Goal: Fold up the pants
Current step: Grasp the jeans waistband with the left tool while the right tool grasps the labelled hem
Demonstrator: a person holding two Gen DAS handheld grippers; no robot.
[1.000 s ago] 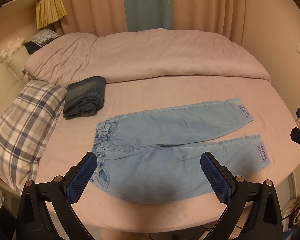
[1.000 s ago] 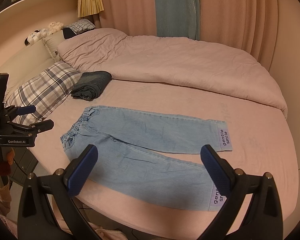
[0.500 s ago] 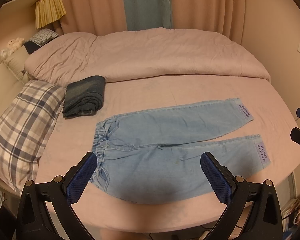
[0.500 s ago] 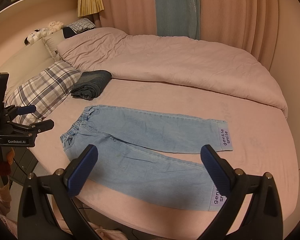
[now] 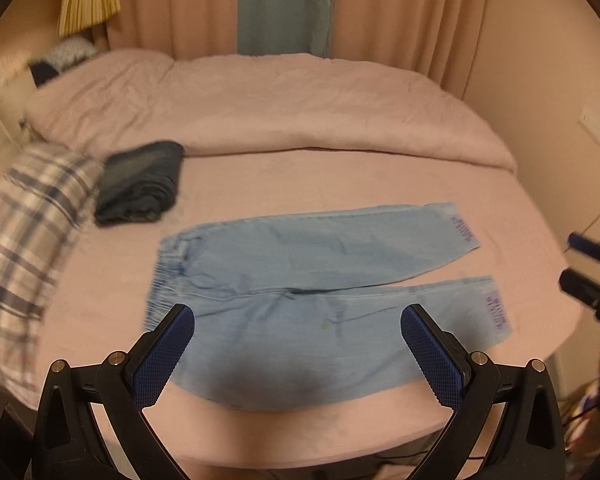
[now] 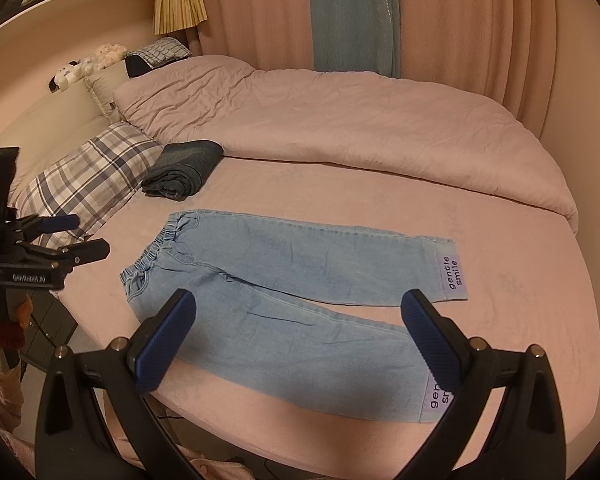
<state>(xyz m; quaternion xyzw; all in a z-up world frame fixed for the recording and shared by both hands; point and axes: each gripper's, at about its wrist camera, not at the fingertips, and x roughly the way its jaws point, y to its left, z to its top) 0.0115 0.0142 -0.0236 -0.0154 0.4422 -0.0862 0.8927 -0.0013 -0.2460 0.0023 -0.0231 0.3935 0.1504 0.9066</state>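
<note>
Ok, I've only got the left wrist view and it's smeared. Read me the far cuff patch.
Observer: In the right wrist view the patch reads "gentle smile".
Operator: Give me the right gripper's state.
Observer: The right gripper is wide open and empty; the near leg shows between its fingers.
Operator: Now place my left gripper.
Observer: The left gripper is open, off the bed's left edge, short of the waistband.
</note>
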